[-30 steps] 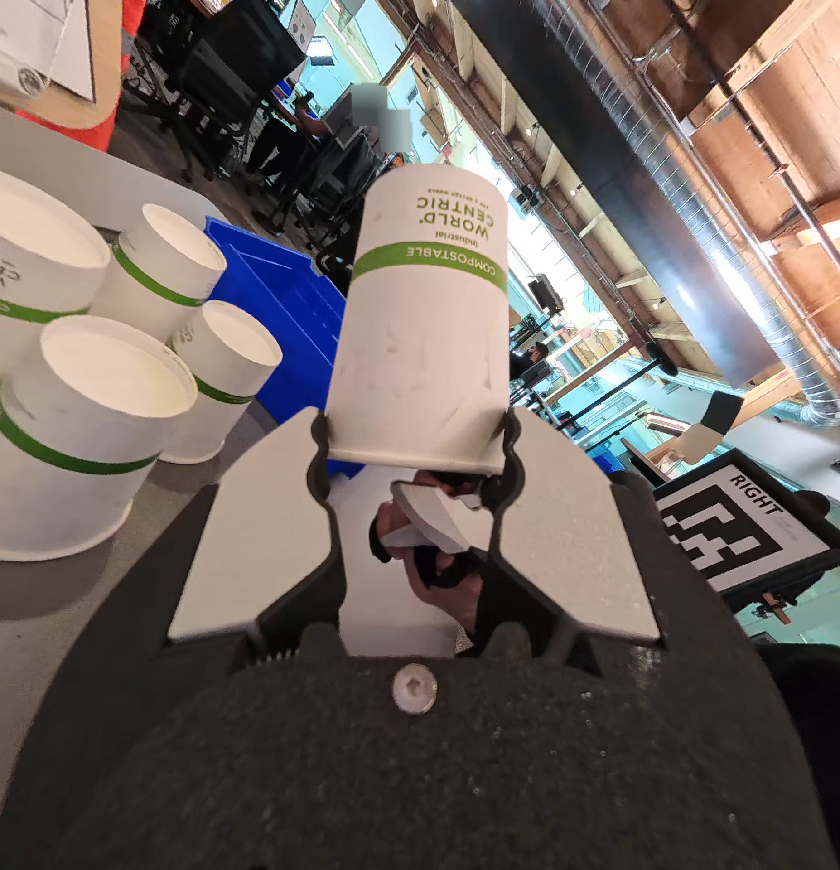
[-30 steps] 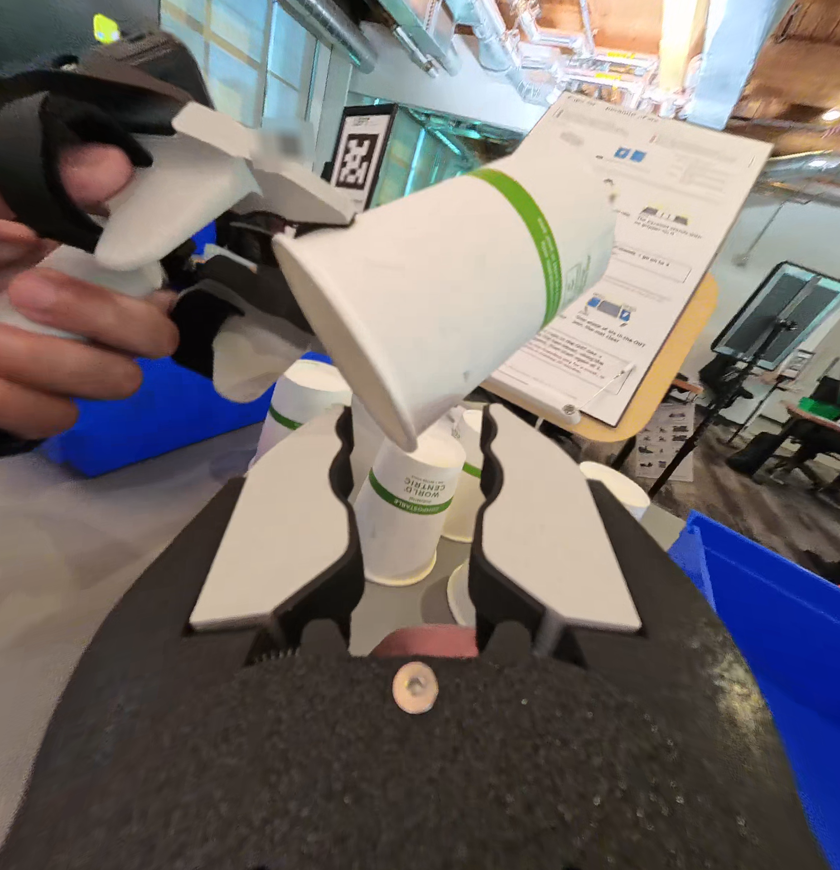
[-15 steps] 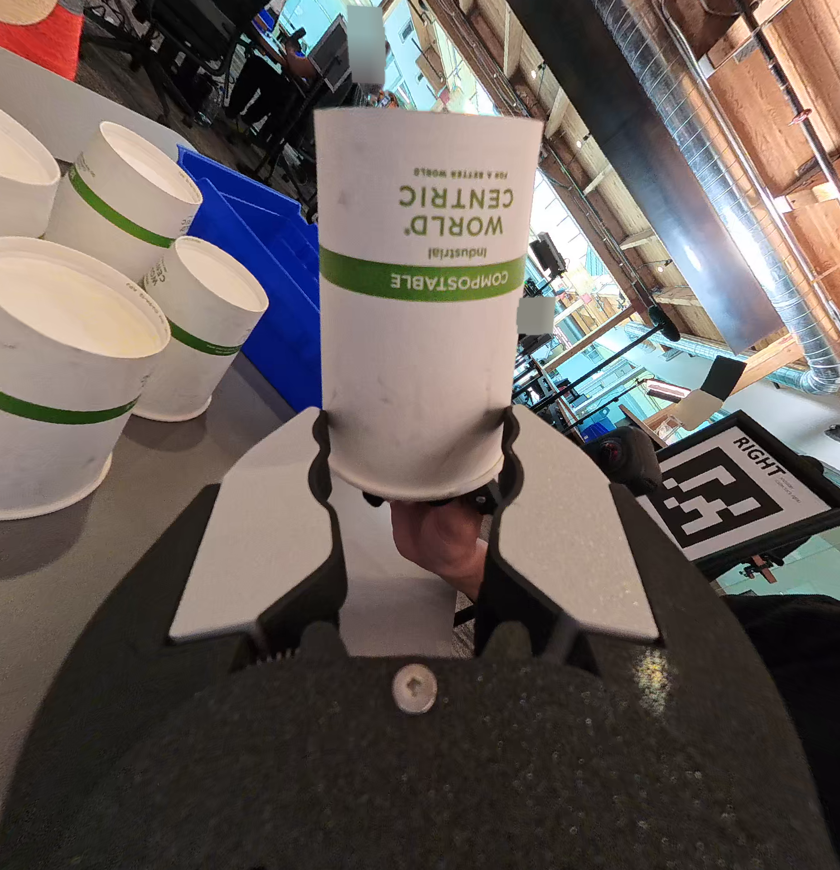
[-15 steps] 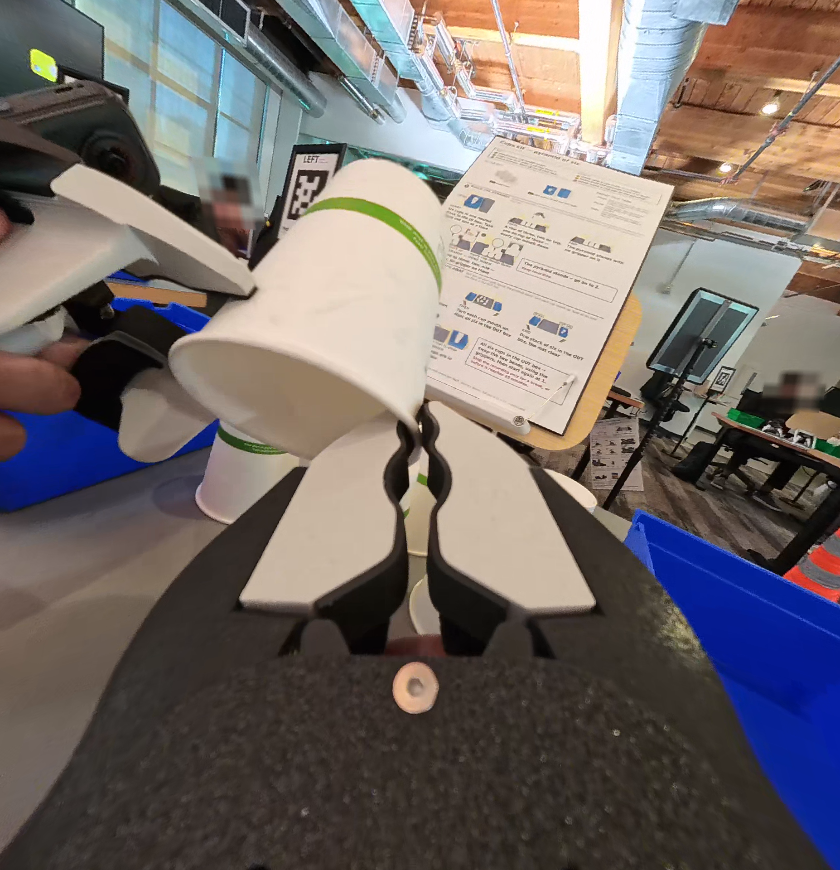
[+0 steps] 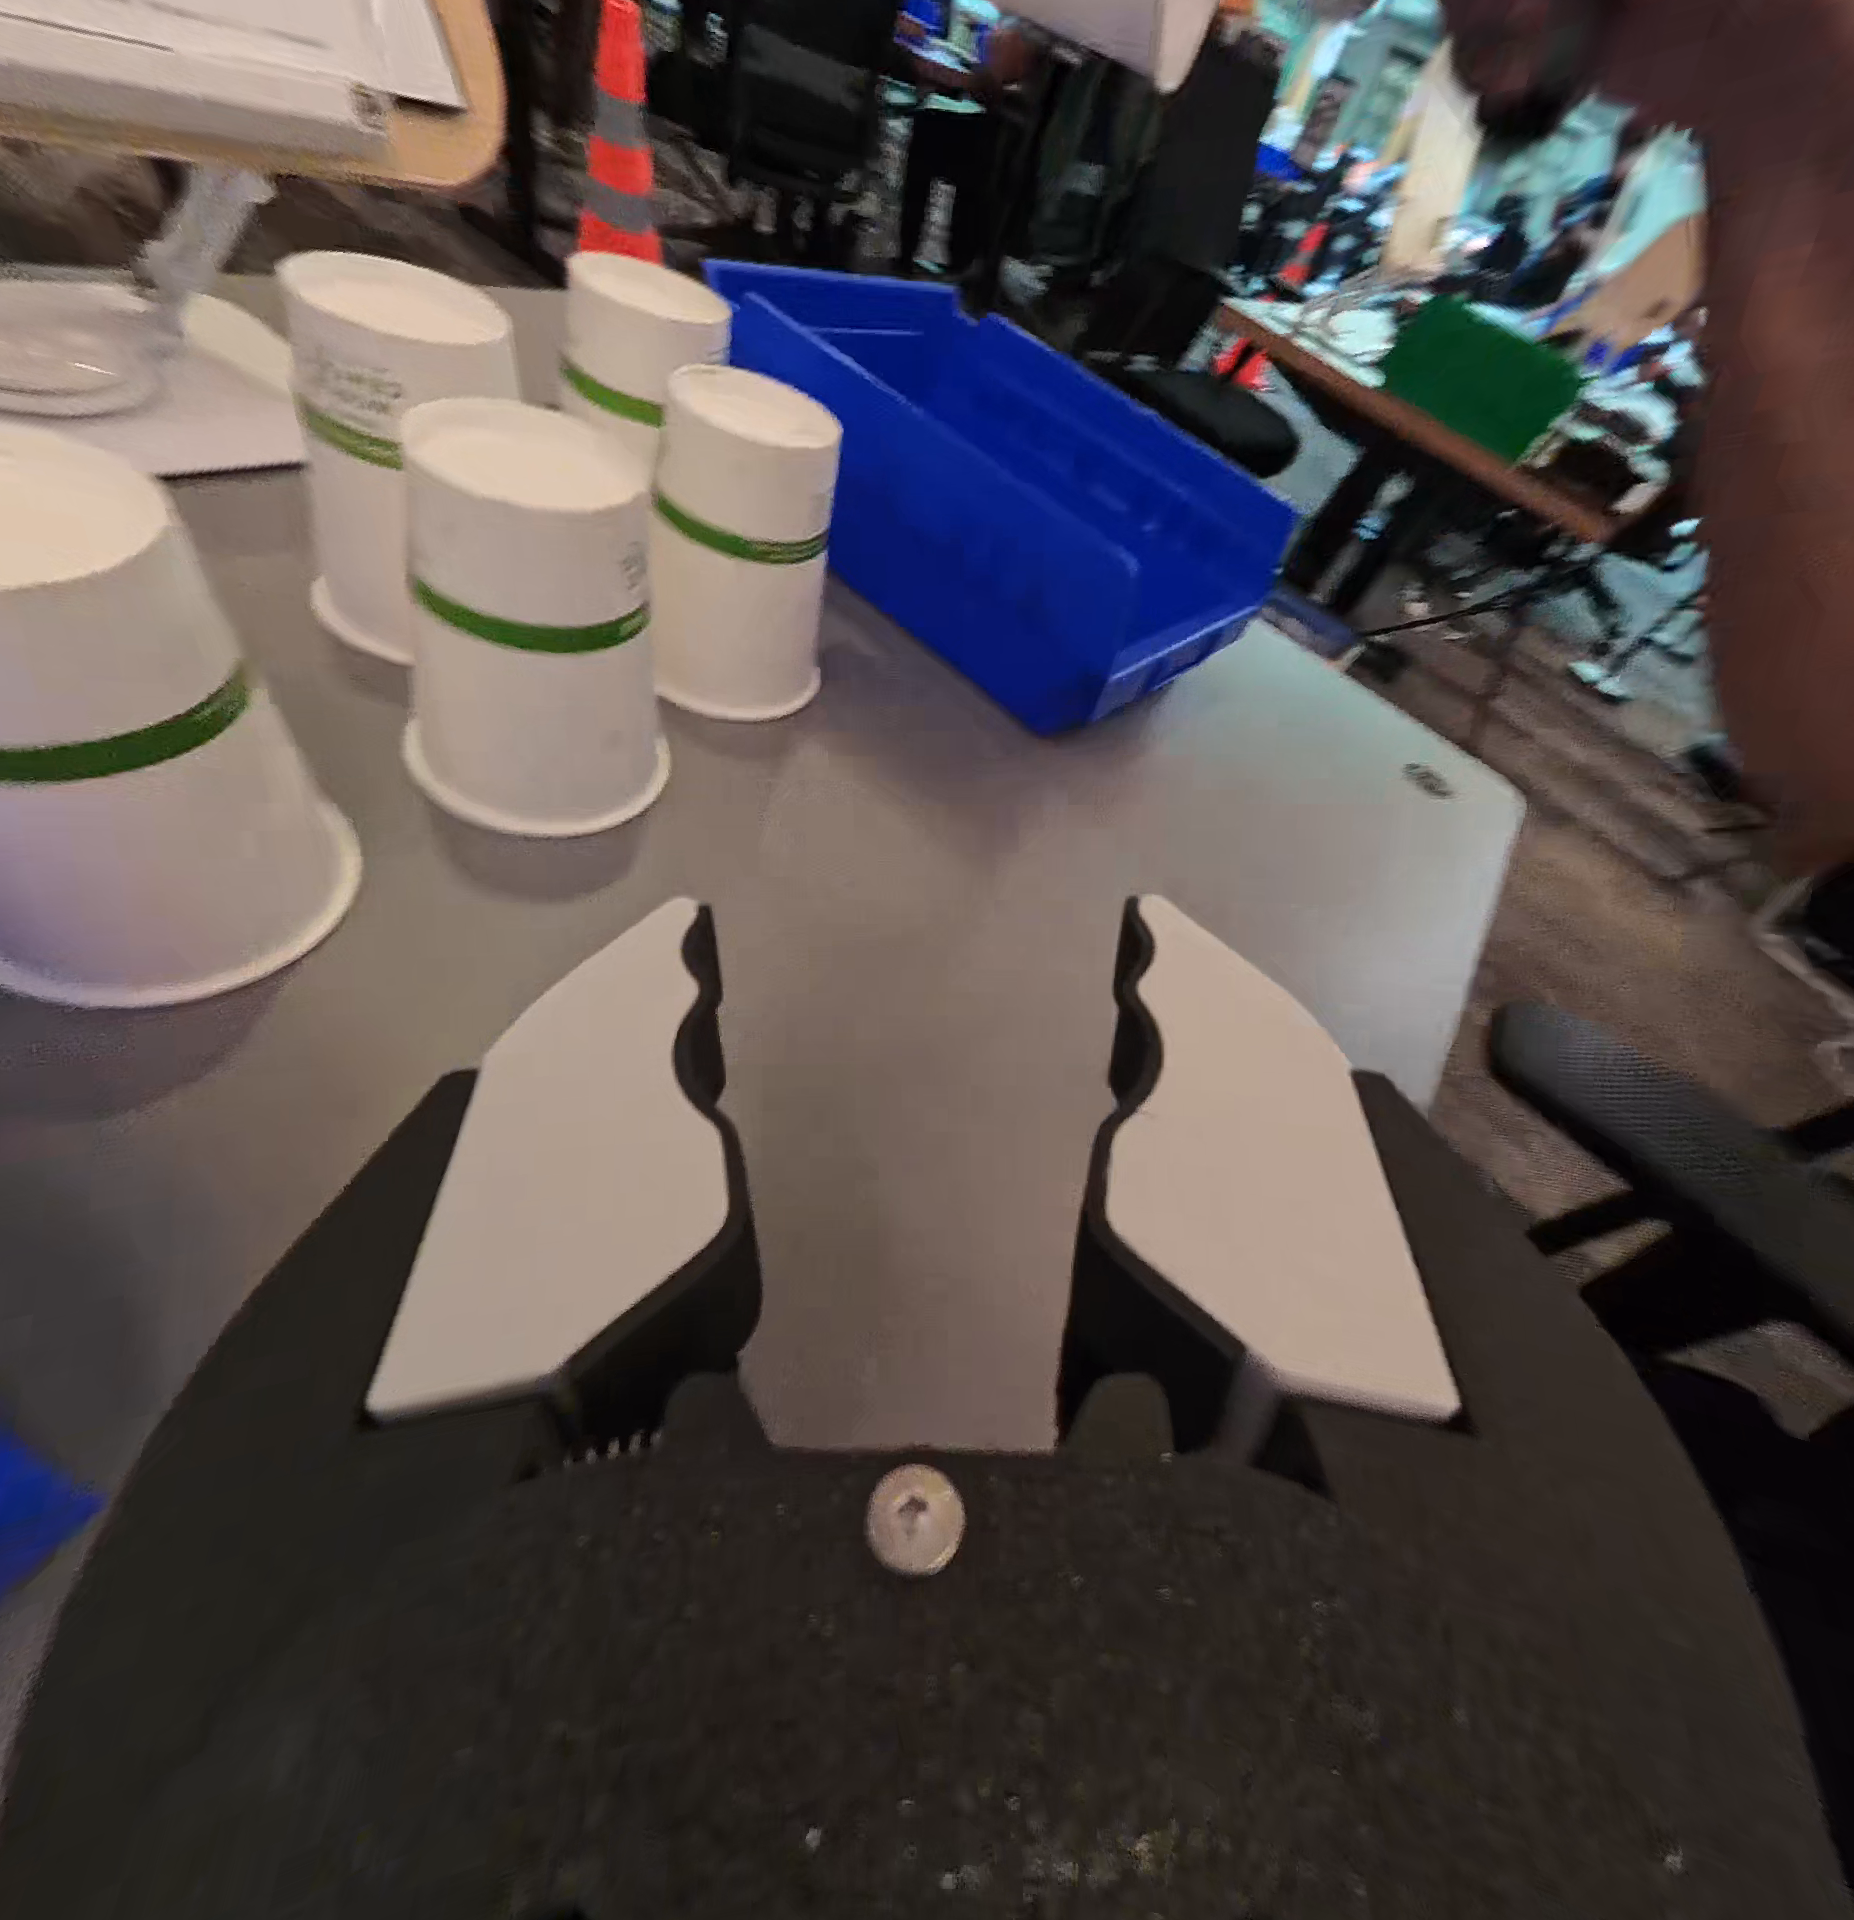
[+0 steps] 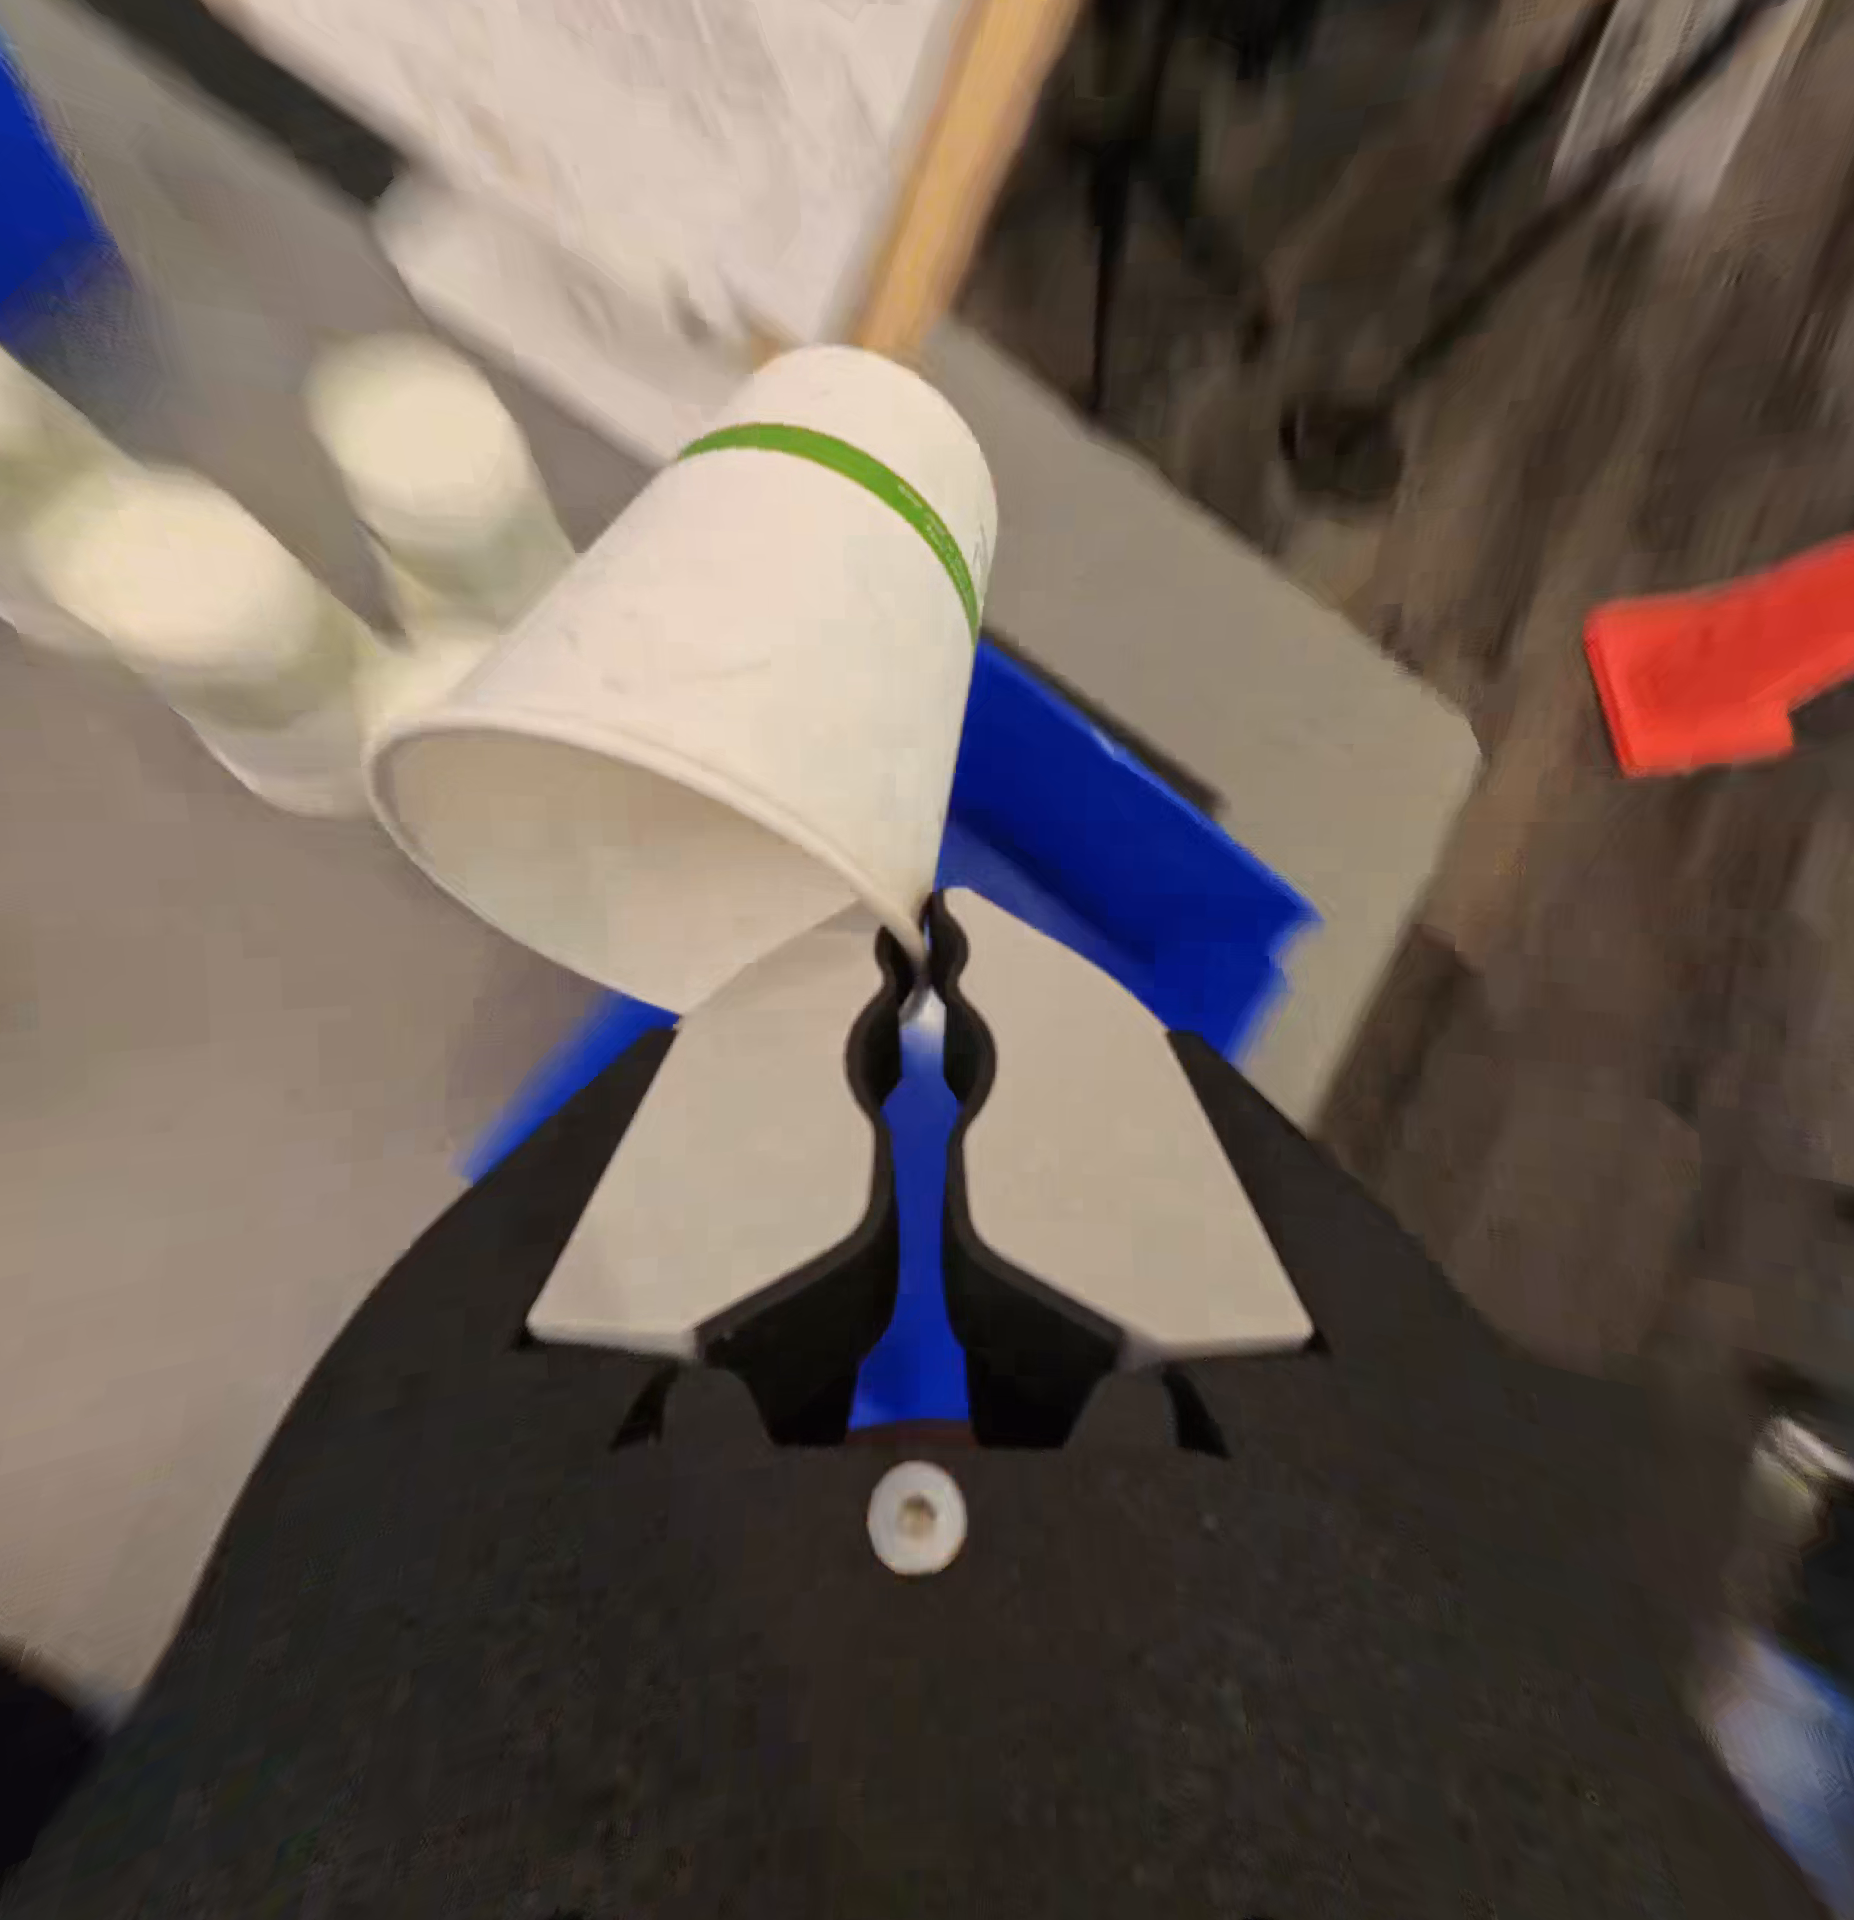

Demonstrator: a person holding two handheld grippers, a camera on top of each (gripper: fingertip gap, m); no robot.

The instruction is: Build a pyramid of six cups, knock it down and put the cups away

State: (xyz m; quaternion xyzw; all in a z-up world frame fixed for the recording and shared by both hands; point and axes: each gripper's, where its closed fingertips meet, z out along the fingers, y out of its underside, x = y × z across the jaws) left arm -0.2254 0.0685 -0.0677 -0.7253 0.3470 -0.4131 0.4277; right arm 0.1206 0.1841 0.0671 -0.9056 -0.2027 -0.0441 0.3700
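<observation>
The right gripper [image 6: 925, 935] is pinched tight on the rim of a white paper cup [image 6: 715, 696], which hangs tilted, mouth toward the camera, above a blue bin [image 6: 1099, 831]. The left gripper [image 5: 912, 935] is spread wide and empty over the grey table [image 5: 954, 810]. Five cups [image 5: 528, 613] stand upside down at far left, beside another view of that bin [image 5: 1006, 509].

Black gripper [image 5: 915, 925], grey-faced fingers [image 5: 590, 1143]

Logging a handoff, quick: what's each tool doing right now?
Left tool: open, empty.
Right tool: shut on the rim of a white paper cup with green band.
</observation>
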